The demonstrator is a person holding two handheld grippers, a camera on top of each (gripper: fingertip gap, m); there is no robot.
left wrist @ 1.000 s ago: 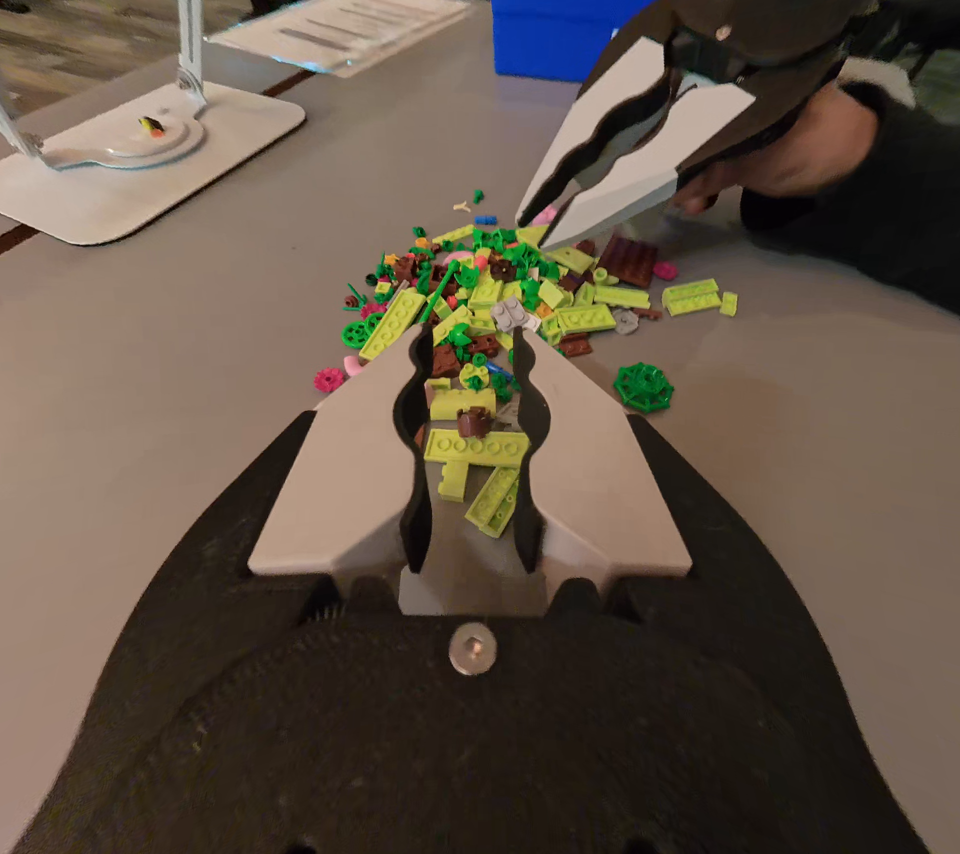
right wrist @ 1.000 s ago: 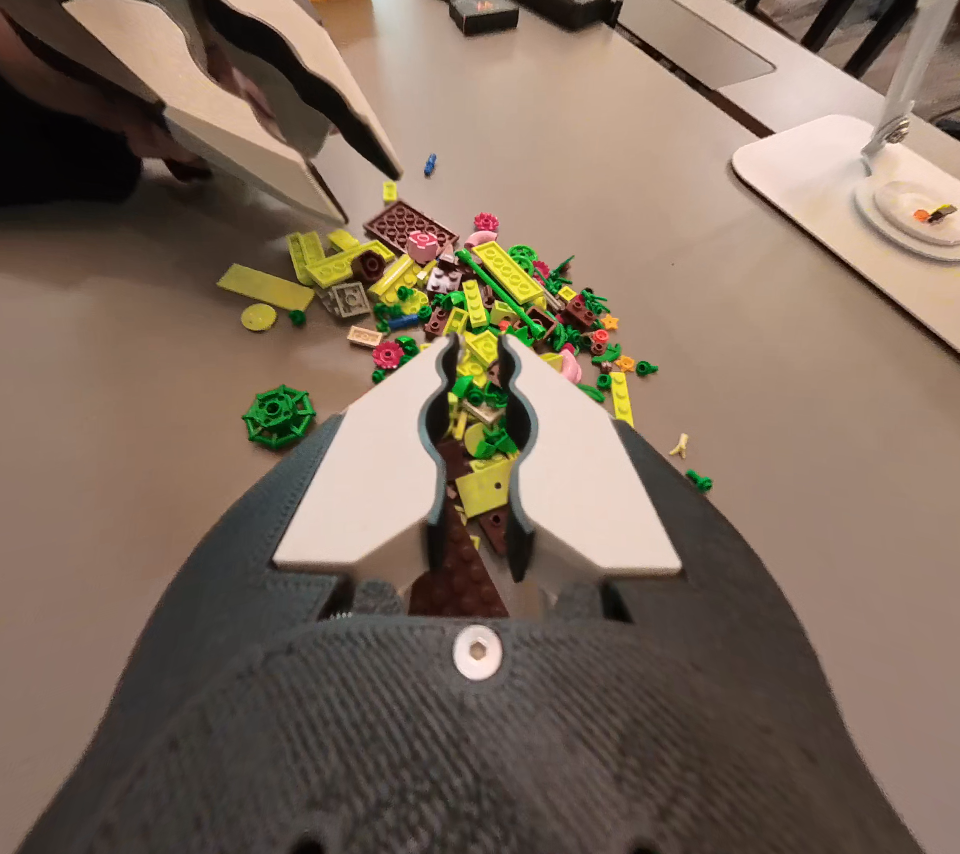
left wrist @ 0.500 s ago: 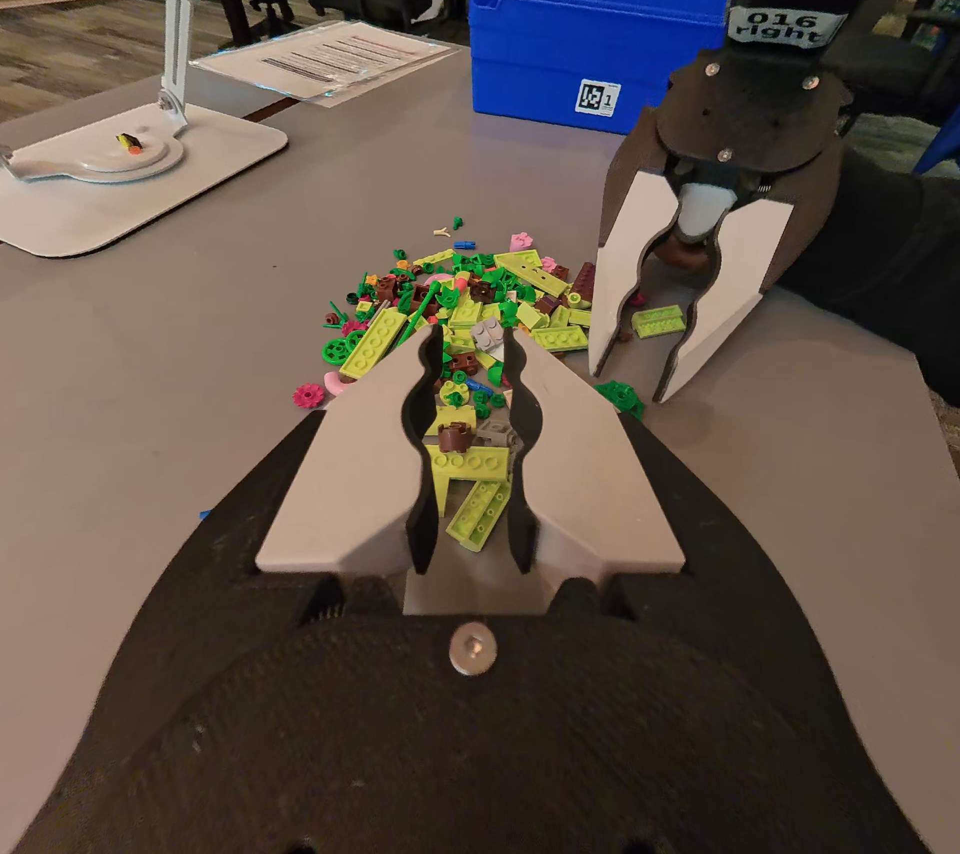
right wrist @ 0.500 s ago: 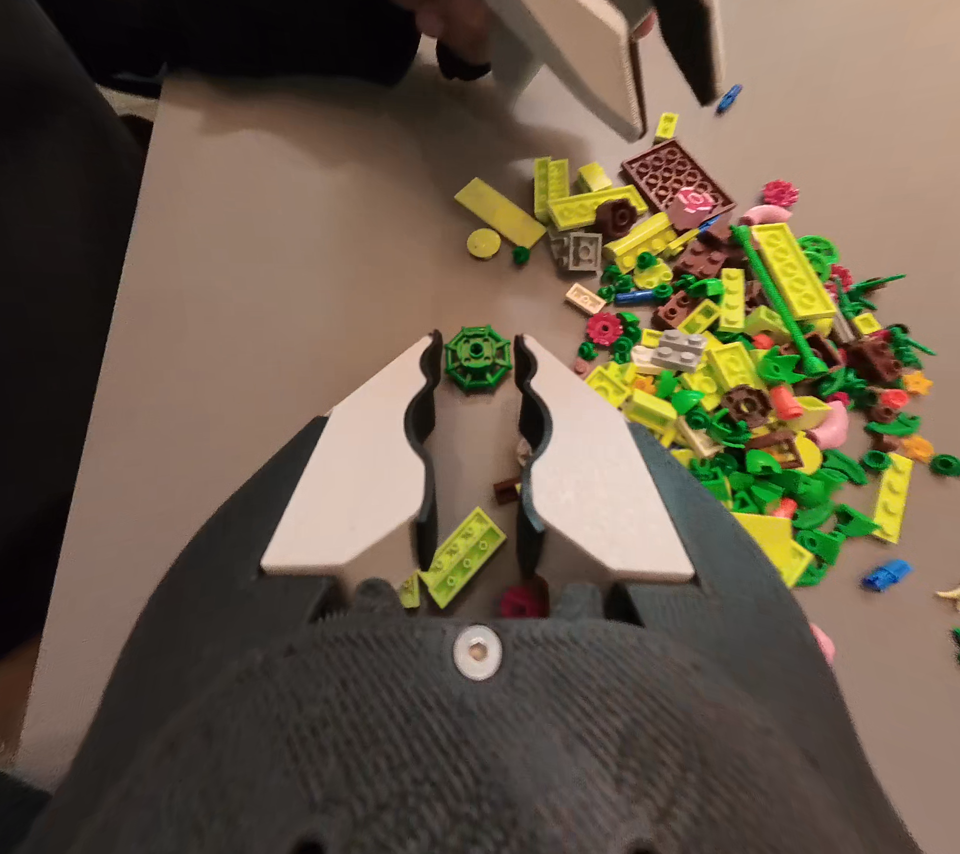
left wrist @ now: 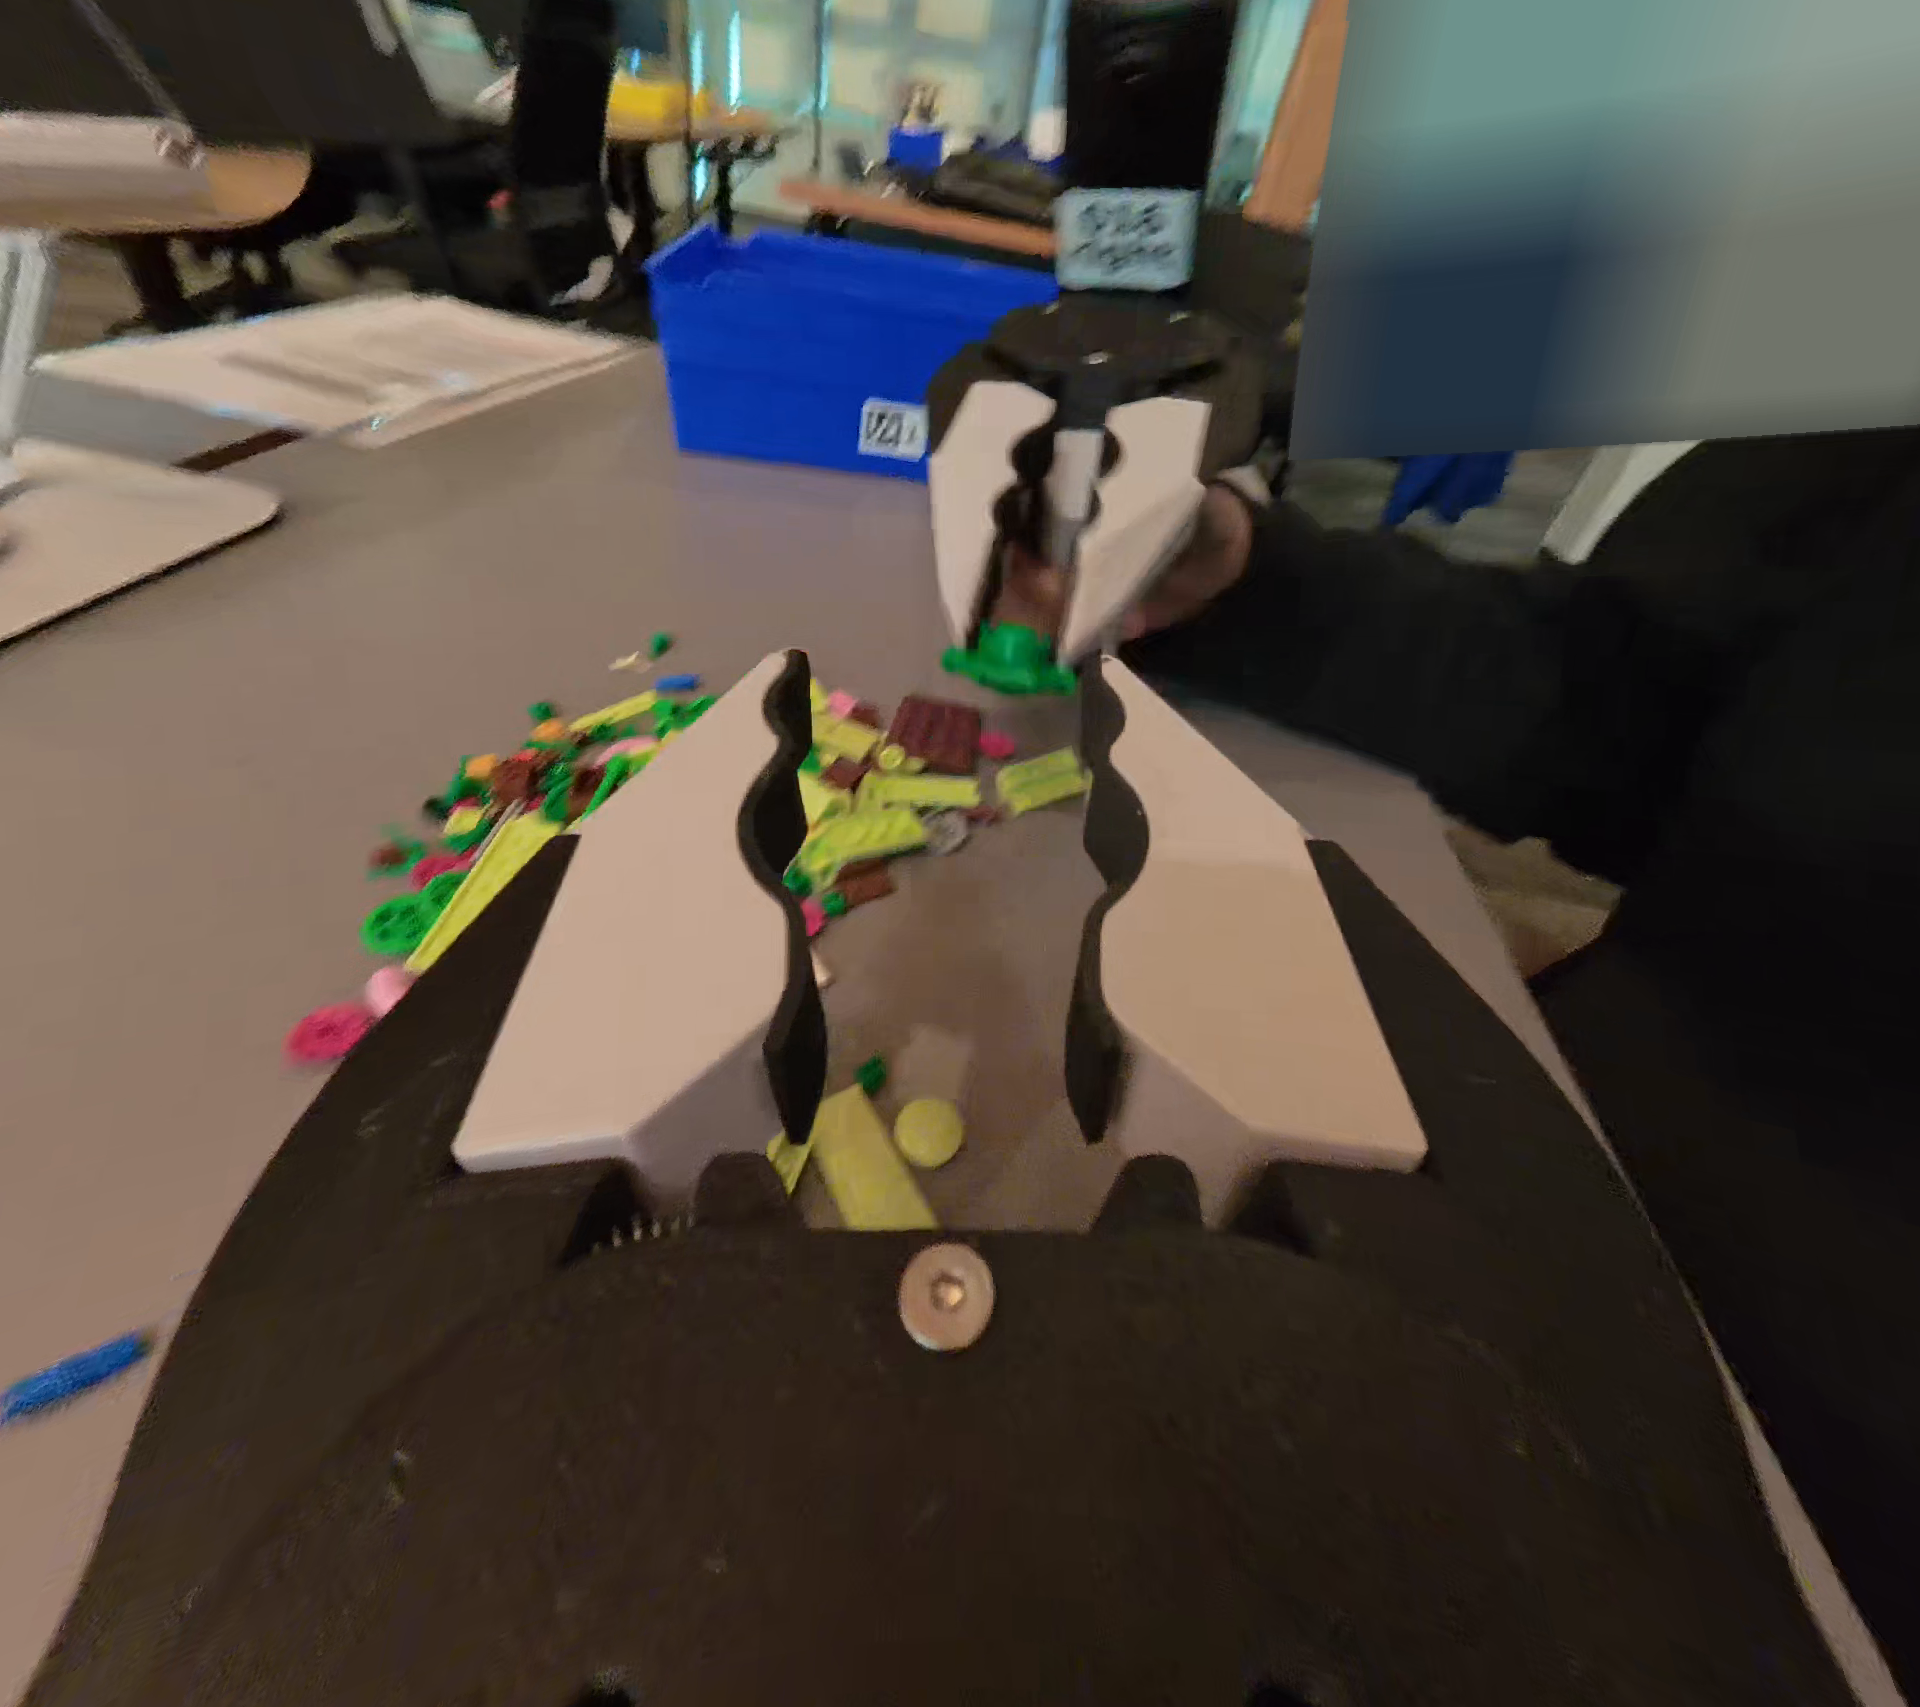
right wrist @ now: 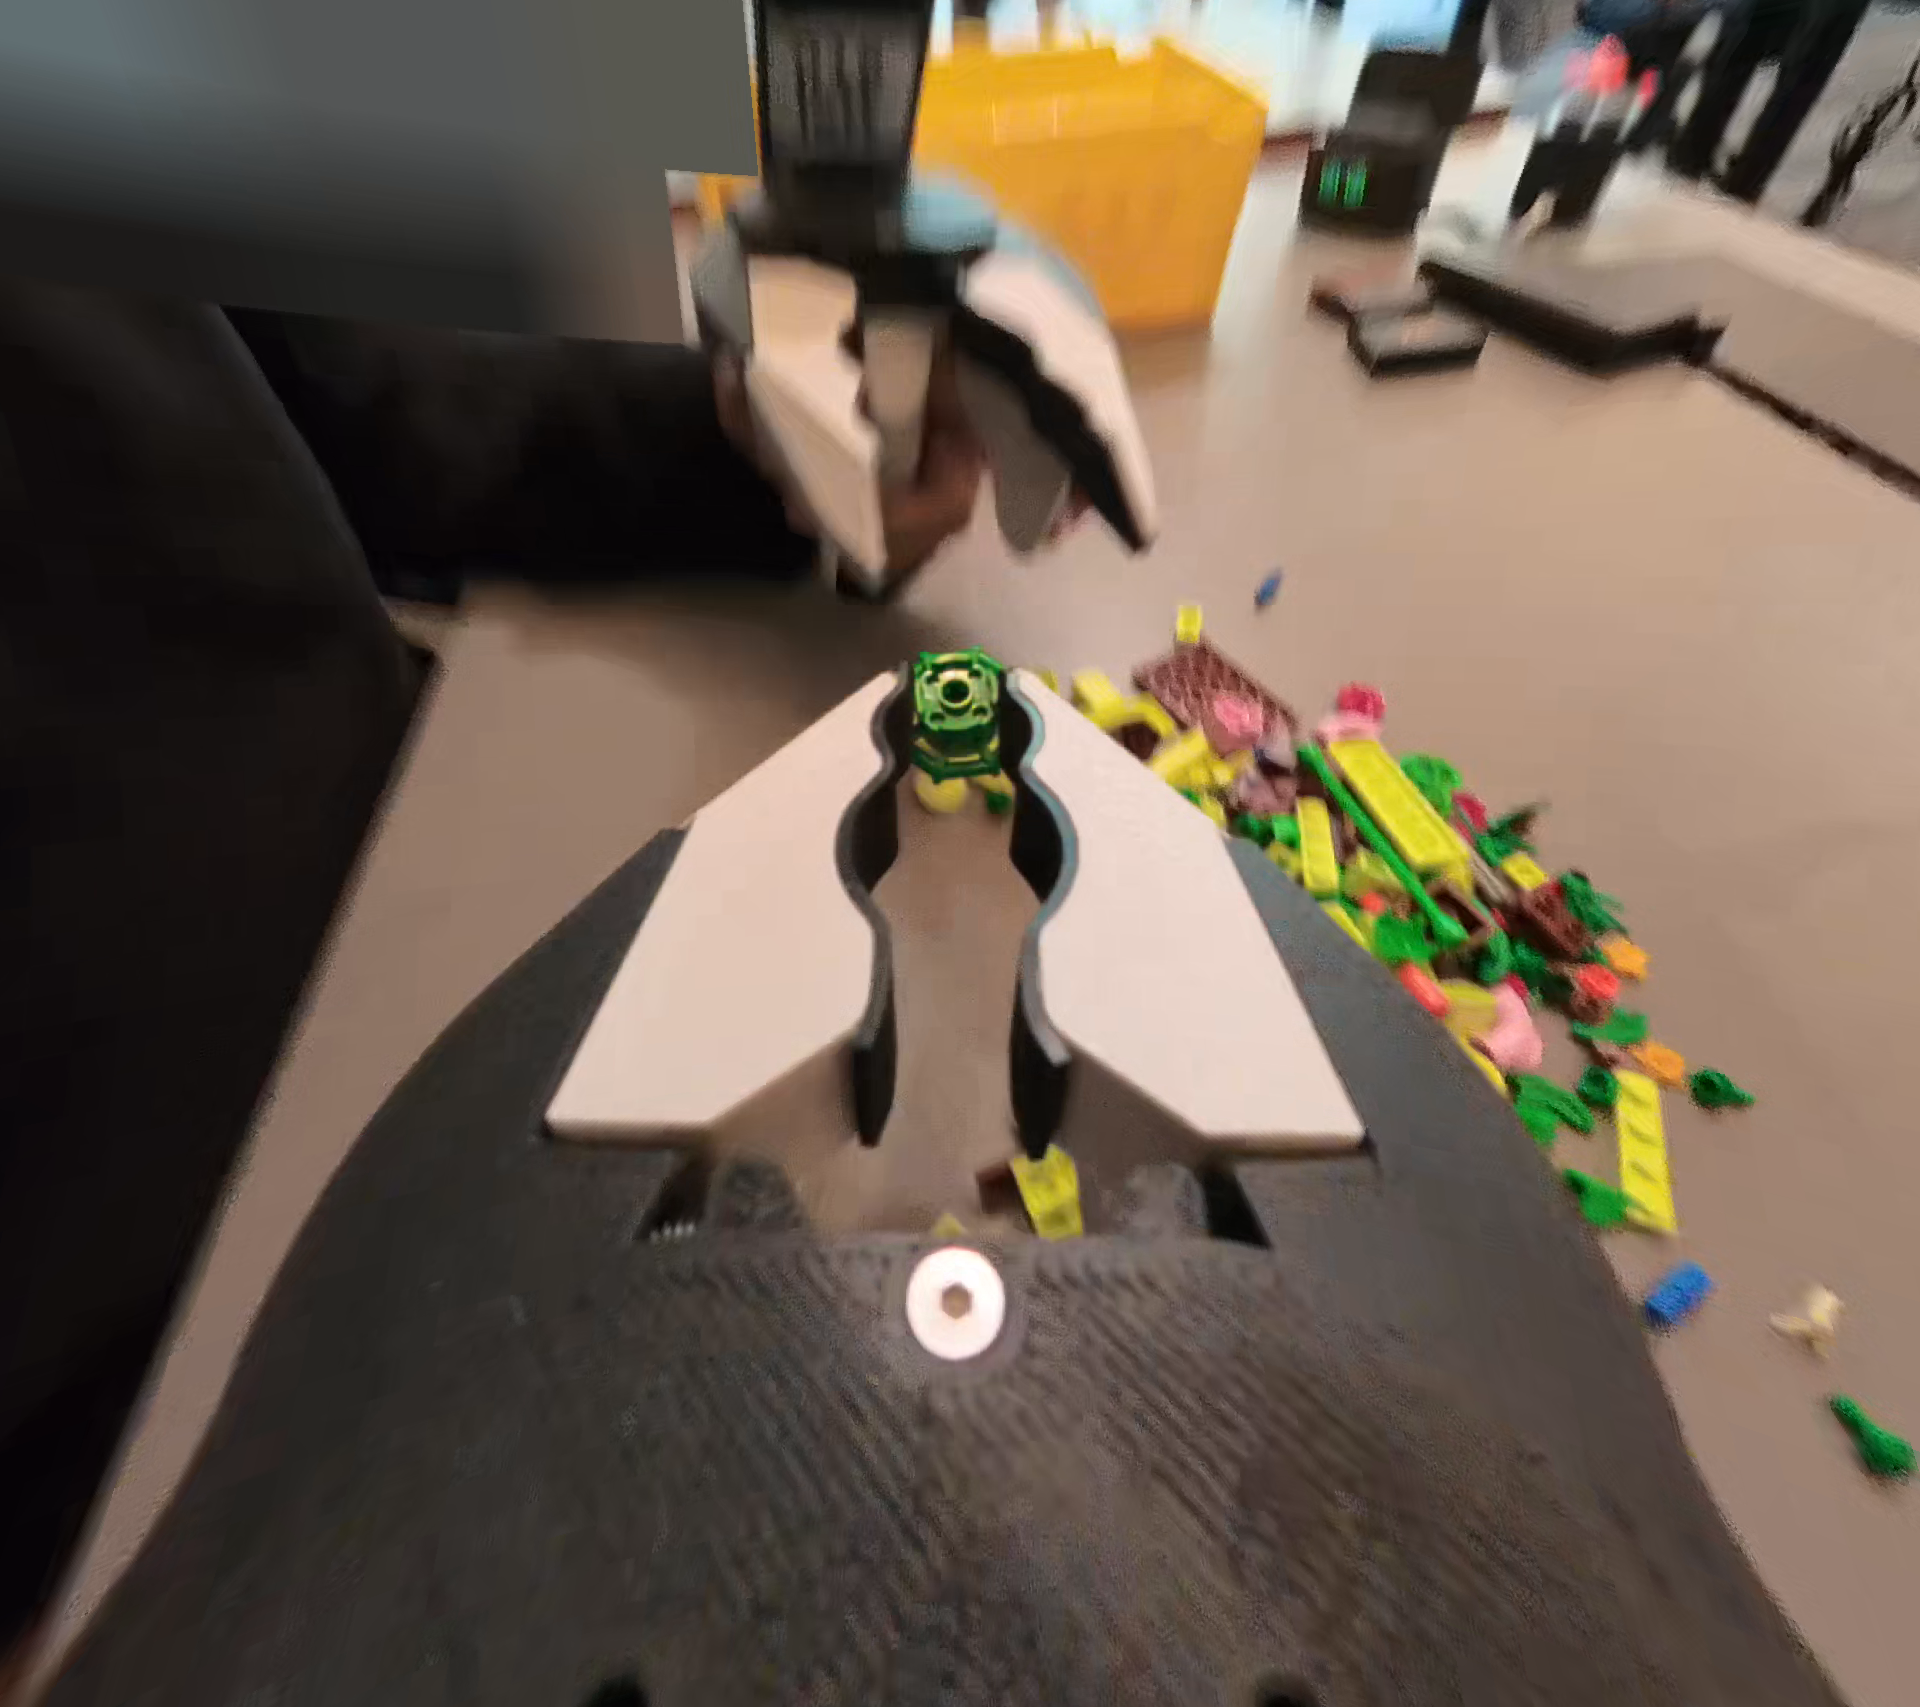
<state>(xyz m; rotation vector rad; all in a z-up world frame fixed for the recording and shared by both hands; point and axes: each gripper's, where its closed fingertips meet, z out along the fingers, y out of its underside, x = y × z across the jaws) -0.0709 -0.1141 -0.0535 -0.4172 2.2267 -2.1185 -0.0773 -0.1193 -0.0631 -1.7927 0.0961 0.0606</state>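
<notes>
The left gripper (left wrist: pixel 940 681) hangs wide apart and empty above the heap of small lime, green and brown plastic bricks (left wrist: pixel 665 795) on the grey table (left wrist: pixel 436 597). Rightward, near the table's edge, the right gripper (right wrist: pixel 956 701) pinches a round green web-shaped plastic piece (right wrist: pixel 956 717) at its tips.

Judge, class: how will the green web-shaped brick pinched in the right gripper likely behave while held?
The green web-shaped brick looks like rigid plastic, so probably stiff. Small and openwork, likely very light. The right gripper pinches only at its tips, so it might twist or slip.
</notes>
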